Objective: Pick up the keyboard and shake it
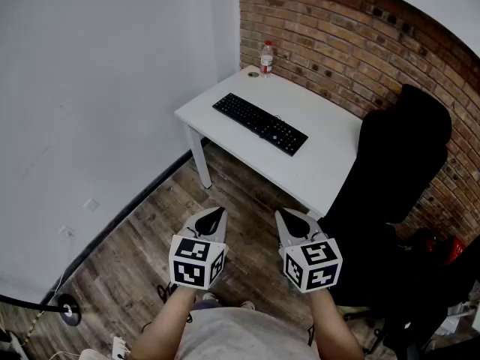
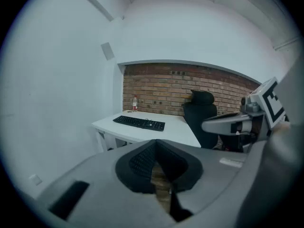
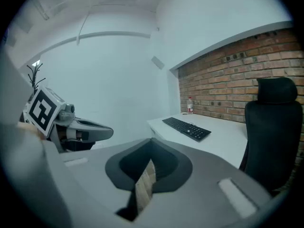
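A black keyboard (image 1: 259, 123) lies flat on the white desk (image 1: 322, 163), well ahead of both grippers; it also shows as the keyboard (image 2: 139, 122) and the keyboard (image 3: 186, 128) in the two gripper views. My left gripper (image 1: 214, 217) is held over the wood floor, shut, with nothing between its jaws. My right gripper (image 1: 295, 221) hangs beside it at the same height, also shut and empty. Both are far short of the desk.
A clear bottle (image 1: 266, 57) with a red cap stands at the desk's far corner by the brick wall (image 1: 352, 43). A black office chair (image 1: 394, 193) sits at the desk's right side. A white wall (image 1: 97, 111) runs along the left.
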`<state>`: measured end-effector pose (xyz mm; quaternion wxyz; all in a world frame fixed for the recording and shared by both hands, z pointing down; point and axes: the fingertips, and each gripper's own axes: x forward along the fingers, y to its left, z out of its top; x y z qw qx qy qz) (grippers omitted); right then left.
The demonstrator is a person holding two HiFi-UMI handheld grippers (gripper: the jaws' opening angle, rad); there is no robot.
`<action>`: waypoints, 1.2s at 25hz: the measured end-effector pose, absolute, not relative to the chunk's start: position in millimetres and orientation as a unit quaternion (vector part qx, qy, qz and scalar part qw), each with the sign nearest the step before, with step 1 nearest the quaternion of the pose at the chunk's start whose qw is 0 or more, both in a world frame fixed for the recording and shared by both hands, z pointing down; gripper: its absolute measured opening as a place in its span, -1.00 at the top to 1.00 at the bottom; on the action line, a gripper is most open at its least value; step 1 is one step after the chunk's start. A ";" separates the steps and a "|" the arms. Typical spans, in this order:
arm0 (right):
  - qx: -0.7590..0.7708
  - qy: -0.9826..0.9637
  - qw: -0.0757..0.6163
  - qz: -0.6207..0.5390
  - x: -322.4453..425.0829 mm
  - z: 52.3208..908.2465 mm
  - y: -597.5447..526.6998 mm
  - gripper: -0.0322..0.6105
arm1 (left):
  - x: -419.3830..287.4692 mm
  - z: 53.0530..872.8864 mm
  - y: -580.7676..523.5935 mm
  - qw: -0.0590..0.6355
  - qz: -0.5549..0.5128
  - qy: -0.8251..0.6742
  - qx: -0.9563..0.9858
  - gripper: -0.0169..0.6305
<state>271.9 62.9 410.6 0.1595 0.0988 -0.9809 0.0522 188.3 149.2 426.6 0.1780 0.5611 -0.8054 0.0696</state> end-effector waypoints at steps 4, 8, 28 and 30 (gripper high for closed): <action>0.092 -0.981 0.161 0.054 266.1 412.4 62.7 0.87 | 184.5 428.3 148.2 0.182 0.070 -0.807 0.558 0.97; 0.089 -0.981 0.161 0.056 256.2 412.4 61.6 0.87 | 174.4 431.1 147.7 0.187 0.068 -0.807 0.556 0.97; 0.123 -0.973 0.183 0.062 107.5 423.6 27.2 0.87 | 11.9 438.6 102.2 0.193 0.067 -0.779 0.592 0.96; 0.131 -0.972 0.187 0.061 91.7 423.1 24.0 0.87 | -7.1 436.2 97.1 0.192 0.065 -0.775 0.598 0.96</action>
